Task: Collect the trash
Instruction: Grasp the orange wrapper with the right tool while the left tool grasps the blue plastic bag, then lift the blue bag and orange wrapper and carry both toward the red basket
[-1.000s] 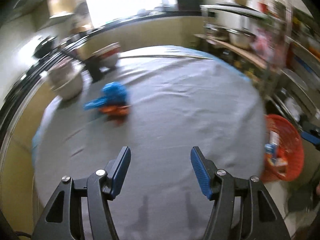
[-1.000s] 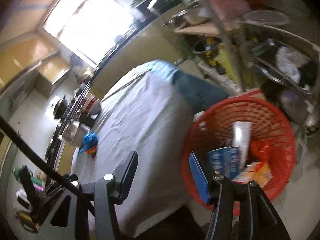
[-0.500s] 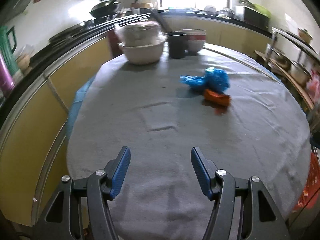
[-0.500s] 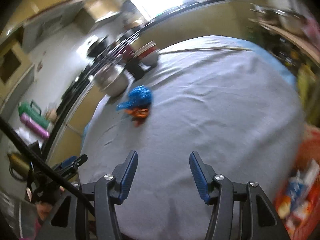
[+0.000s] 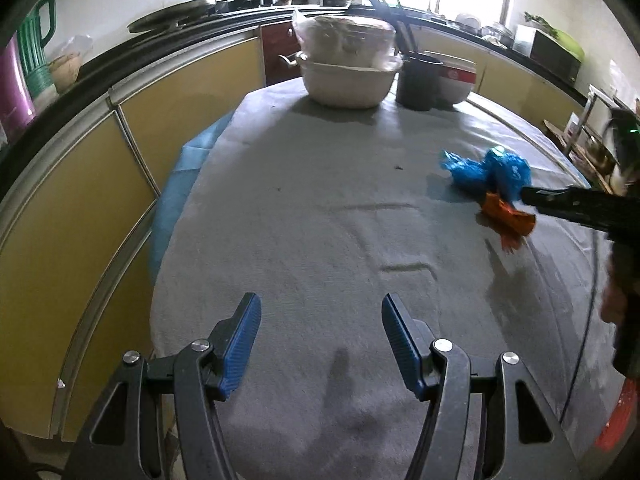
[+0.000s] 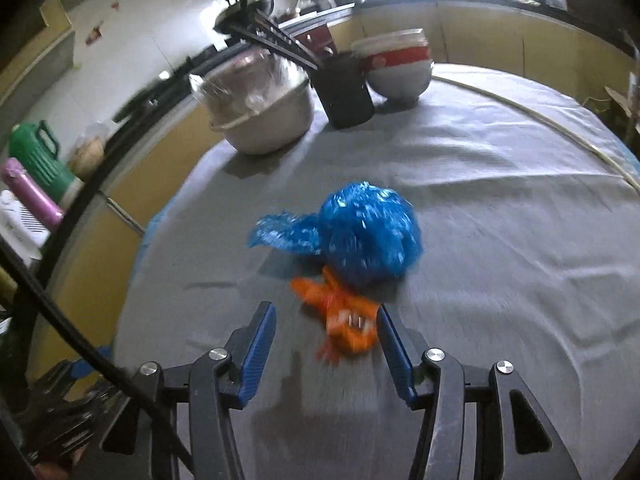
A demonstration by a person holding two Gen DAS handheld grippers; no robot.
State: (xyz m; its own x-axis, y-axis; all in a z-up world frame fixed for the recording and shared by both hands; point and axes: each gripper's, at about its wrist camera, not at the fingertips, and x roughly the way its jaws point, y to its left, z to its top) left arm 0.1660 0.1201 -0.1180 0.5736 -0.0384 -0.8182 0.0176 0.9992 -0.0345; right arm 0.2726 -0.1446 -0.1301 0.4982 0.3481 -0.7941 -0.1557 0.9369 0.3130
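A crumpled blue plastic bag (image 6: 368,232) lies on the grey tablecloth (image 6: 500,208), and a crumpled orange wrapper (image 6: 352,328) touches its near side. My right gripper (image 6: 326,320) is open just above the cloth. The orange wrapper sits between the fingertips, close to the right finger (image 6: 394,344), with no pad pressing on it. In the left wrist view the same blue bag (image 5: 492,174) and orange wrapper (image 5: 506,218) lie at the right, with the right gripper (image 5: 532,200) reaching in over them. My left gripper (image 5: 320,320) is open over bare cloth, well short of the trash.
At the table's far end stand a covered metal pot (image 5: 348,76), a black cup with chopsticks (image 5: 418,84) and stacked red-and-white bowls (image 5: 456,80). Yellow cabinets (image 5: 80,220) run along the left. A bit of the red basket (image 5: 616,428) shows beyond the table's right edge.
The right wrist view swung from the red basket across the table, and the right gripper now stands at the orange wrapper. The left gripper moved and rolled; the trash now sits at its right.
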